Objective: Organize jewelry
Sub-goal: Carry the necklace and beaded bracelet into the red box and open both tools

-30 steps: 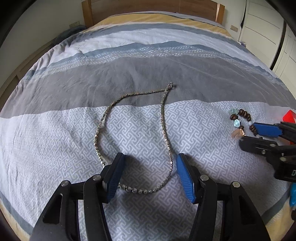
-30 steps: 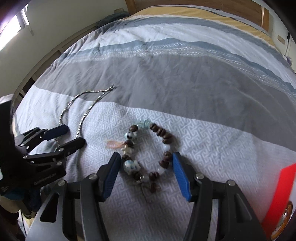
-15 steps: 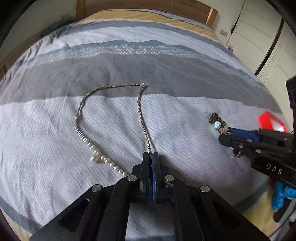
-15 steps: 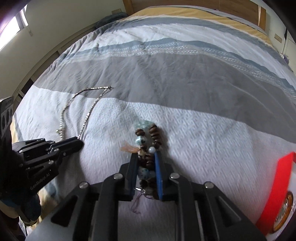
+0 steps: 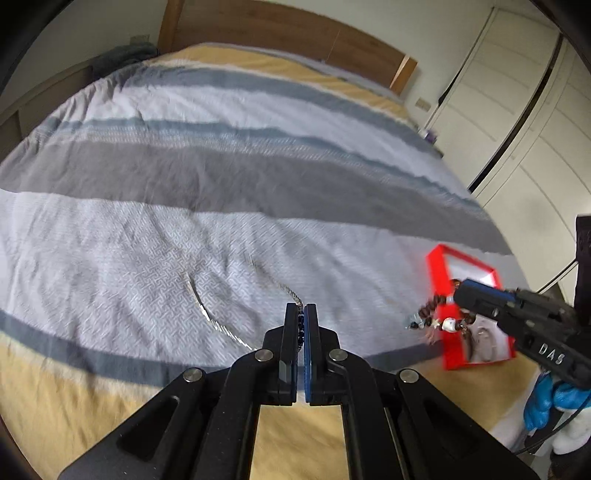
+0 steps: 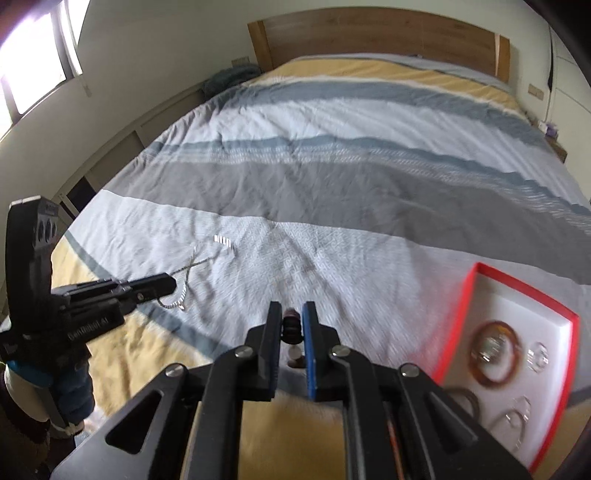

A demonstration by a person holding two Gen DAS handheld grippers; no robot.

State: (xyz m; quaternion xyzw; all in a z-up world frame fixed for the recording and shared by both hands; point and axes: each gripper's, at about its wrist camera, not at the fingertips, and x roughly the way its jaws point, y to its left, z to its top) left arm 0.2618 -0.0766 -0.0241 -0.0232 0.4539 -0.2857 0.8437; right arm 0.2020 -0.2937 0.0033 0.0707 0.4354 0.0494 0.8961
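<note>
My left gripper (image 5: 301, 308) is shut on the silver necklace (image 5: 207, 314), which trails blurred from its tips over the bedspread; the necklace also shows in the right wrist view (image 6: 184, 284). My right gripper (image 6: 291, 314) is shut on the brown bead bracelet (image 6: 291, 325). In the left wrist view the bracelet (image 5: 436, 321) hangs from the right gripper (image 5: 461, 293) at the near left edge of the red jewelry box (image 5: 434, 273). The box (image 6: 465, 306) lies open to the right of my right gripper, lined in white.
The box holds an amber bangle (image 6: 495, 354), a clear ring piece (image 6: 537, 356) and other rings. The striped bedspread (image 5: 221, 177) covers the bed, with a wooden headboard (image 6: 369, 33) behind. White wardrobe doors (image 5: 517, 110) stand at the right.
Both grippers have lifted their jewelry off the bedspread and moved back and right. The necklace now dangles, and the bracelet hangs by the red box.
</note>
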